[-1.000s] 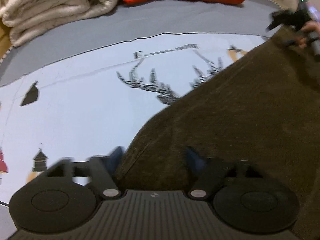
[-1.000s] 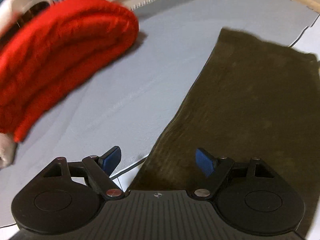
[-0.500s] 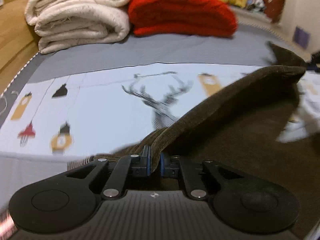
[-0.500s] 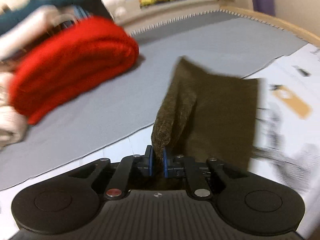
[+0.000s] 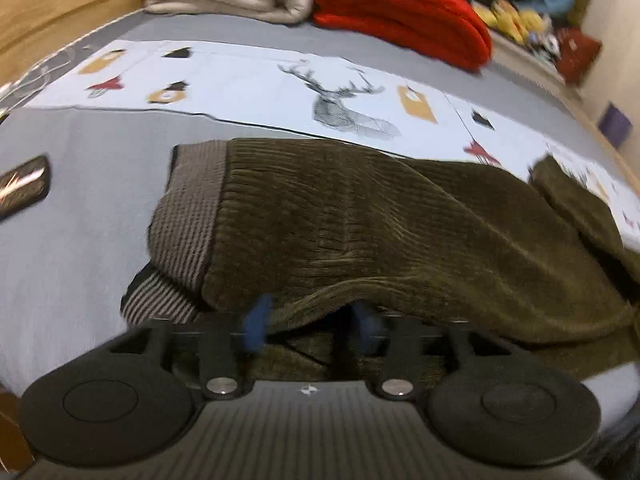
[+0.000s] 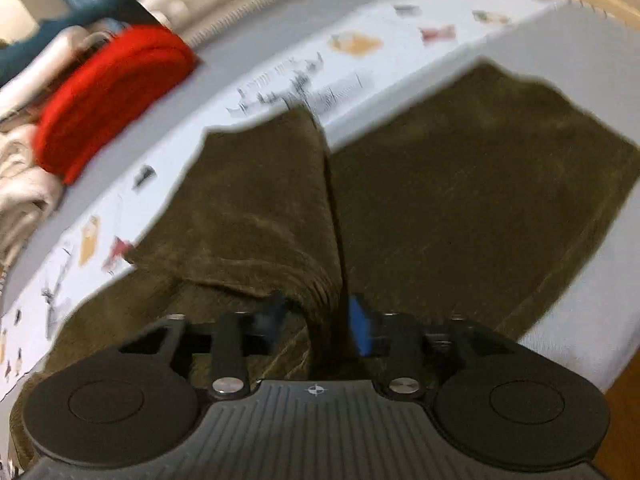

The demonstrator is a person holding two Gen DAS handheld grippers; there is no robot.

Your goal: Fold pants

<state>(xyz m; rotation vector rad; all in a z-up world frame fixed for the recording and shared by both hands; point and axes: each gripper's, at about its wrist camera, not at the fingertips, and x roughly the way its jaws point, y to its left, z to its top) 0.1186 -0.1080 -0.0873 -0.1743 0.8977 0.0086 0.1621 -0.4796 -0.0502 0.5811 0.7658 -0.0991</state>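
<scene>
Both my jaws are opening now, letting go: the left gripper [image 5: 308, 326] has the folded edge of the corduroy pants [image 5: 360, 216] still draped between its parting blue pads, the right gripper [image 6: 316, 320] likewise. First fold looks laid on the bed [image 5: 72, 216]. Next I'd back out cleanly, then regrip for fold 2. Soft ribbed olive cloth, grey knit waistband [image 5: 188, 208]; beyond, the deer-print sheet [image 5: 248, 84] and a plush red blanket [image 5: 400, 8].
</scene>
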